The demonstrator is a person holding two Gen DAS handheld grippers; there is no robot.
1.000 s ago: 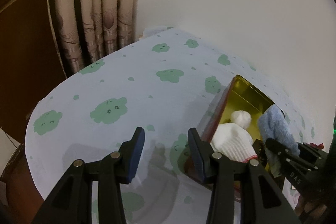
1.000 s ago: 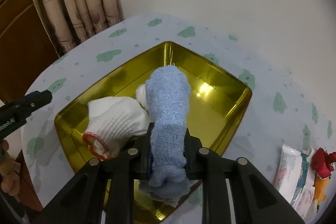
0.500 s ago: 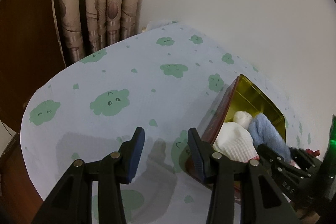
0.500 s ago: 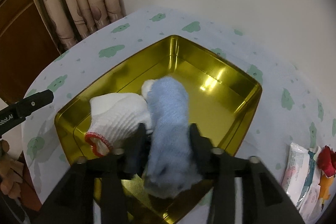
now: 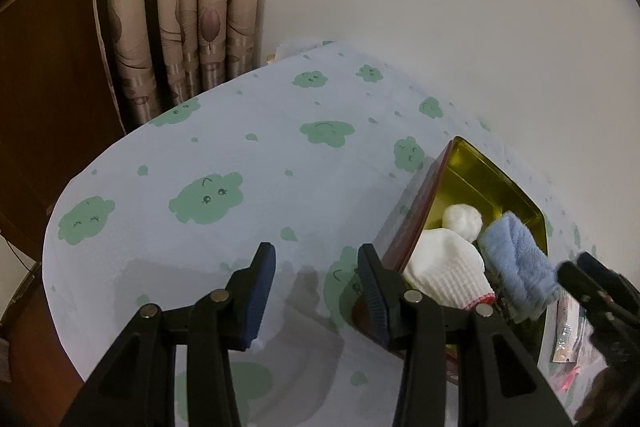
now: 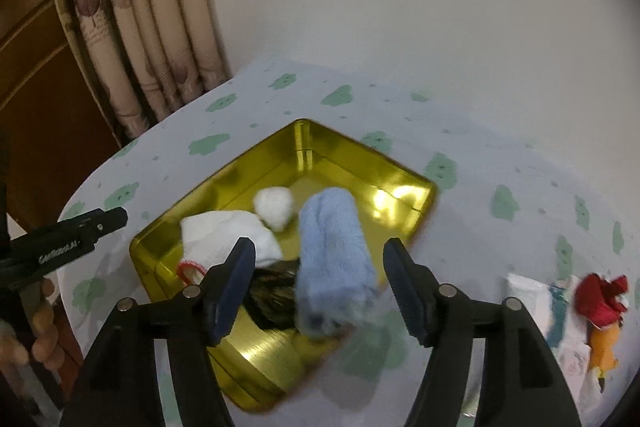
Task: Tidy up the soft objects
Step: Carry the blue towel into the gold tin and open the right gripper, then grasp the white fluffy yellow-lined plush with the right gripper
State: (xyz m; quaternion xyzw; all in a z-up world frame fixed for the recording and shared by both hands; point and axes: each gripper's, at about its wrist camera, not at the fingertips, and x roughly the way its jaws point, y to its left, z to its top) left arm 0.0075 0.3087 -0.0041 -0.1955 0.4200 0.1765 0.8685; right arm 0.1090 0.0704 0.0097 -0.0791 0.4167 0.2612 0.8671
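Right gripper (image 6: 320,283) is opening, its pads clear of the blue towel roll (image 6: 332,259) lying between them in the gold tin (image 6: 360,163). Left gripper (image 5: 316,287) sits half open over the tablecloth (image 5: 240,147), nothing in it. White knit hat (image 6: 228,235) lies at the roll's 9 o'clock, also in the tin. Red-and-orange toy (image 6: 600,307) rests out at 3 o'clock on the cloth.

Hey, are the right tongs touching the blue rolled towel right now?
Apart. In the right wrist view, the right tongs are opening, with clear gaps between both pads and the blue towel, which lies in the gold tin.
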